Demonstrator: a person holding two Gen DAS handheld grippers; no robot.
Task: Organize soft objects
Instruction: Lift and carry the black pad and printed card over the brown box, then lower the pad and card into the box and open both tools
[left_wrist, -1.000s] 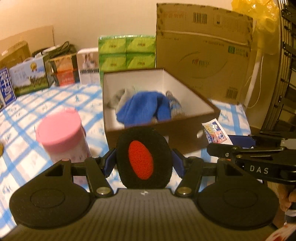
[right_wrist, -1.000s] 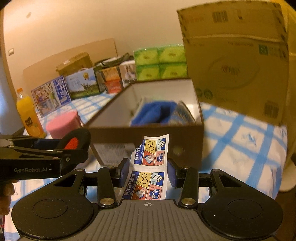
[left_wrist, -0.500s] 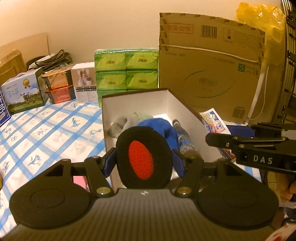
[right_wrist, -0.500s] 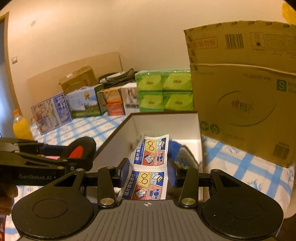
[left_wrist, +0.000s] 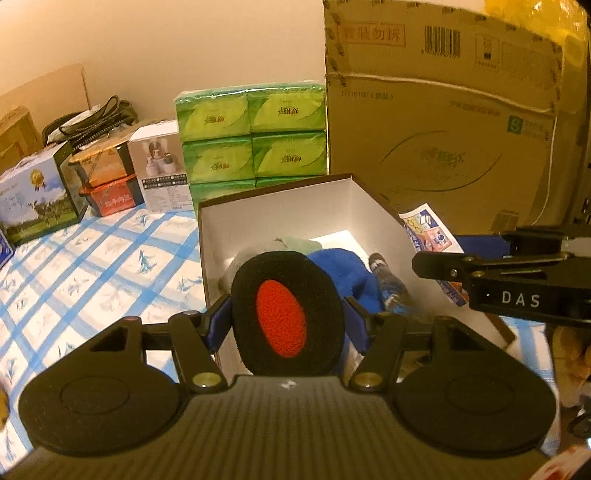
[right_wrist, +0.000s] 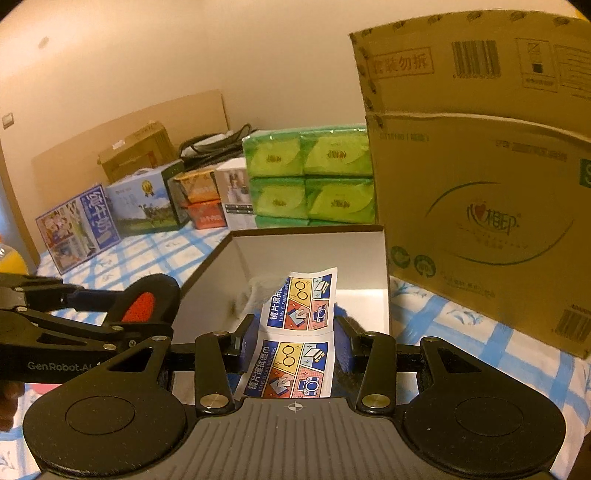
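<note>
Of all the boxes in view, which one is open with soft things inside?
The brown box with white inner walls, nearest both tools. It has no lid and holds a blue cloth; the boxes along the wall are all shut.

Black pad, red oval centre. Blue cloth in white-lined brown box. Blue-white checked tablecloth; green packs.

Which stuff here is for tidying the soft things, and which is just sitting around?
For the job:
- round black foam pad with red centre
- printed lens-wipe packets
- open brown box
- blue cloth

Lying about:
- green tissue packs
- big cardboard carton
</note>
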